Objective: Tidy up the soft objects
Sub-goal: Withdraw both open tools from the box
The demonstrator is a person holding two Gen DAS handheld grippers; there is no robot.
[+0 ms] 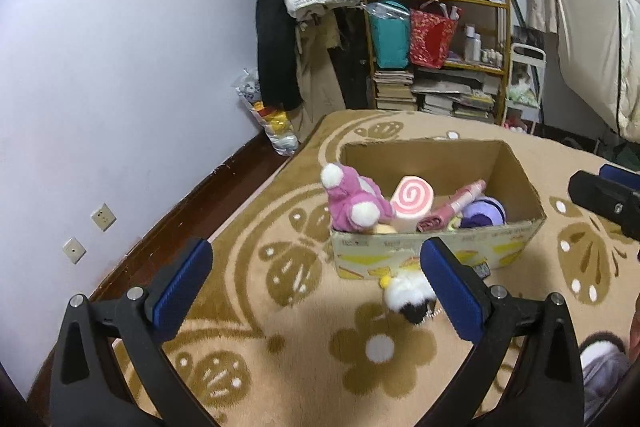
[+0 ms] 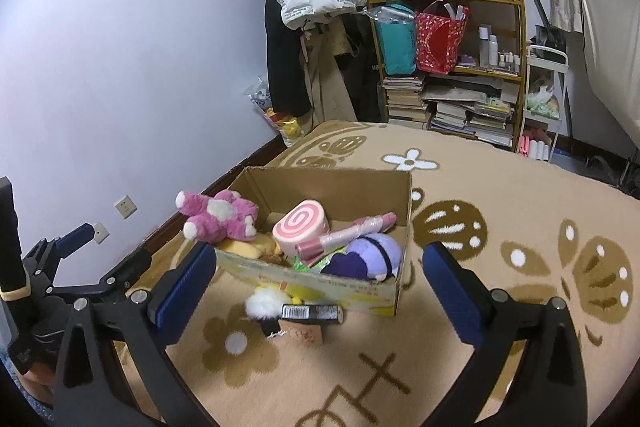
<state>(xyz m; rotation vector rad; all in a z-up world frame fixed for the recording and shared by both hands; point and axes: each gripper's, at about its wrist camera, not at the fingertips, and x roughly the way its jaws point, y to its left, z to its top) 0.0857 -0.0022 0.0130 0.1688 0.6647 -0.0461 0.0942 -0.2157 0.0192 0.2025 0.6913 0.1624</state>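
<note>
Hovering over the carpet, both grippers empty, one small plush left outside the cardboard box.

Left gripper (image 1: 316,291) and right gripper (image 2: 320,291) both have their fingers spread wide, holding nothing. The cardboard box (image 2: 402,227) already holds a pink plush bear (image 2: 220,217), a swirl-roll cushion (image 2: 300,231) and a purple plush (image 2: 370,257). A white-and-black fluffy plush (image 1: 406,295) lies on the carpet (image 1: 280,347), touching the box's front wall. It looks light, squashy and unbreakable; pinching across its round white body seems surest, since the fur may slip under a shallow grip.
</note>
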